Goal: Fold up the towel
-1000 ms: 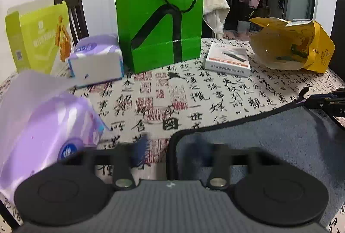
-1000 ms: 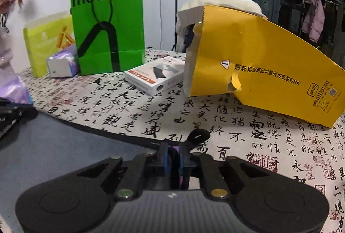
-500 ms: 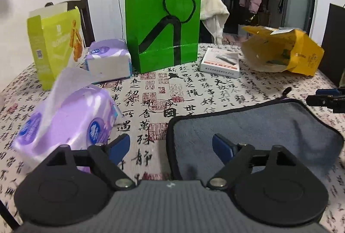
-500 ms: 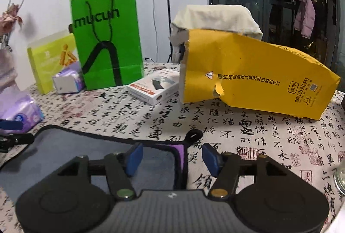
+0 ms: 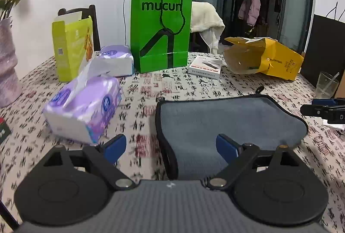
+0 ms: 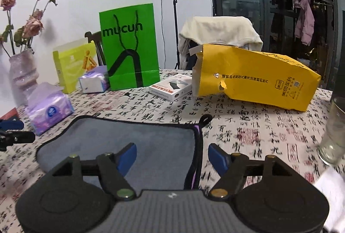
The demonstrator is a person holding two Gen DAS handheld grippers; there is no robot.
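Towel: the grey towel (image 5: 226,123) lies folded on my patterned tablecloth (image 5: 151,90), black-edged, its hanging loop (image 6: 206,119) at the far corner.
Left gripper (image 5: 171,147): spread wide, holding nothing; the towel's left edge lies between my blue pads.
Right gripper (image 6: 172,157): wide apart, empty; the towel's right edge lies between them.
Hidden: my gripper bodies cover the towel's near edge.

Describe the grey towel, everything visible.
The towel is grey and fleecy-looking with black piped edging, rounded corners and a small black hanging loop at a far corner. A purple tag or lining shows at its right edge. It lies flat, apparently folded, on the calligraphy-print tablecloth. Both grippers, left and right, are open above its near corners, gripping nothing.
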